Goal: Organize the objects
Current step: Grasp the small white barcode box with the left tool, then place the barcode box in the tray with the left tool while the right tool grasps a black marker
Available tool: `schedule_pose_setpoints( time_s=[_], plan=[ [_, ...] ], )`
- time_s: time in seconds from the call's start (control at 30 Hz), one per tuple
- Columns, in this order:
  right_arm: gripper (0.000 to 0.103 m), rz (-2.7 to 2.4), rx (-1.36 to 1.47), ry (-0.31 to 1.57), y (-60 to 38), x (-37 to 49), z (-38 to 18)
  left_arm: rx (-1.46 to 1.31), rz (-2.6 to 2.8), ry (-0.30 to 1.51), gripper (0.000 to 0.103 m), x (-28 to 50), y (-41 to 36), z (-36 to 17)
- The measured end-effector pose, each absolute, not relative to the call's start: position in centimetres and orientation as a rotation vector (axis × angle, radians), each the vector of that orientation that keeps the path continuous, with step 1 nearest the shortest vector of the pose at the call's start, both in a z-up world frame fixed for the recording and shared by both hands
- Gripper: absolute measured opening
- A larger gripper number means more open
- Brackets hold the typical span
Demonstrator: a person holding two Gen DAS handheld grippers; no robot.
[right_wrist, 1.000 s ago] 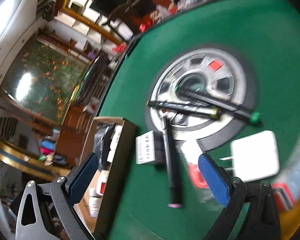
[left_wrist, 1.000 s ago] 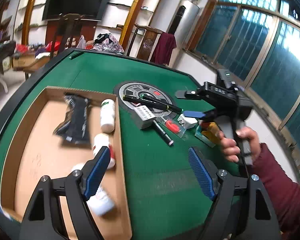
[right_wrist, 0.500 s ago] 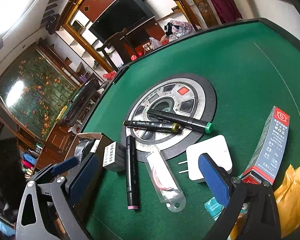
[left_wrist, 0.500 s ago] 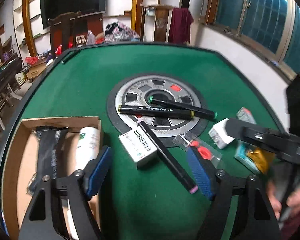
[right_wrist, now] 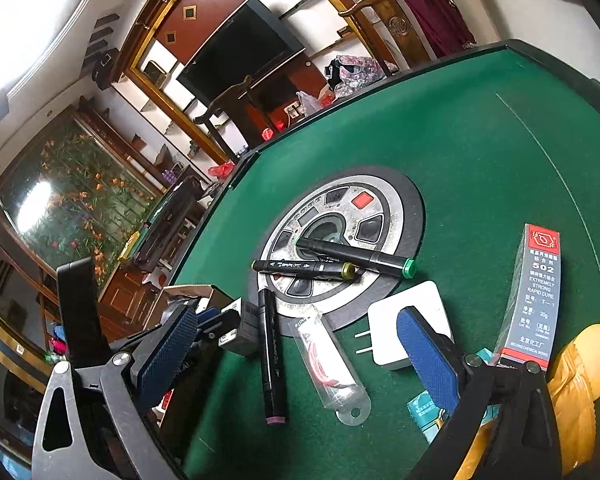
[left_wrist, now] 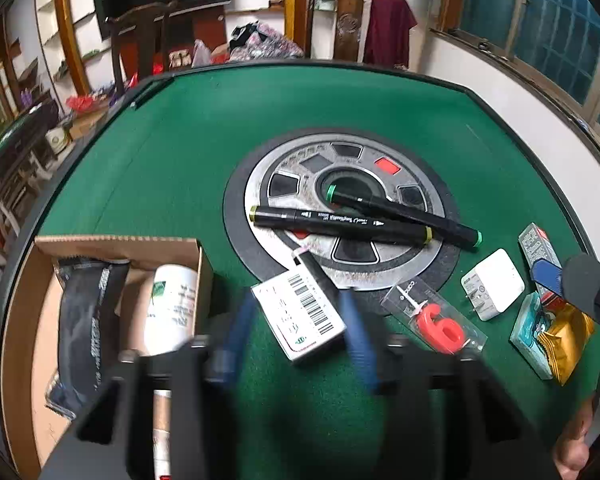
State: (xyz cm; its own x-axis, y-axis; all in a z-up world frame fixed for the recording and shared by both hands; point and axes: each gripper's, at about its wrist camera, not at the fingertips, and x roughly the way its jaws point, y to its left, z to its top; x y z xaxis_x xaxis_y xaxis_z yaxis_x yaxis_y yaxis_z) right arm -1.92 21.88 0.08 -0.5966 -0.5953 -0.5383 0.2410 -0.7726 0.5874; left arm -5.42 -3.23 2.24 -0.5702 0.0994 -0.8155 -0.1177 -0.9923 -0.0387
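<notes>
Left wrist view: the left gripper point(left_wrist: 298, 334), blurred, has just been closing its blue-padded jaws around the small white barcoded box point(left_wrist: 298, 316); the box lies between them on the green felt table point(left_wrist: 180, 152), but whether the pads press on it I cannot tell. This box lies just at the near rim of the round grey metal disc point(left_wrist: 432, 208) in the table's middle, with a black marker with a pink end point(left_wrist: 314, 270) partly under it. Two more black markers point(left_wrist: 340, 222) lie crossed on the disc. Left of the disc stands a brown cardboard tray point(left_wrist: 116, 246) holding a white bottle point(left_wrist: 172, 308) and a black pouch point(left_wrist: 86, 328). Right of the disc lies a white plug adapter point(left_wrist: 492, 284). The right gripper point(right_wrist: 300, 356) hangs released, its jaws wide and empty, above the pink-ended marker.
</notes>
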Motion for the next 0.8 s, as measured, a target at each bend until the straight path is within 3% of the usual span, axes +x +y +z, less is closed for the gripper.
schedule_pose_setpoints(
  time_s=[0.07,0.17,0.2,0.27,0.7,0.8],
  plan=[
    [0.102,-2.372,1.029,-0.624,21.8,-1.9,0.2,-1.415,2.691,0.003,0.063,-5.5,-3.5,1.8],
    [0.102,-2.375,1.027,-0.616,21.7,-1.9,0.2,-1.451,2.682,-0.018,0.064,-5.9,-3.5,1.1],
    [0.102,-2.376,1.027,-0.611,21.6,-1.9,0.2,-1.460,2.679,-0.032,0.062,-6.3,-3.6,0.9],
    [0.102,-2.381,1.025,-0.601,21.5,-1.8,0.3,-1.445,2.666,-0.123,0.033,-6.5,-4.2,0.6],
    [0.102,-2.385,0.994,-0.418,18.9,-0.8,0.7,-1.186,2.639,-0.375,0.032,0.7,-8.7,5.9],
    [0.095,-2.376,0.991,-0.379,17.3,-0.3,1.2,-1.122,2.661,-0.426,0.033,3.6,-11.4,7.4]
  ],
)
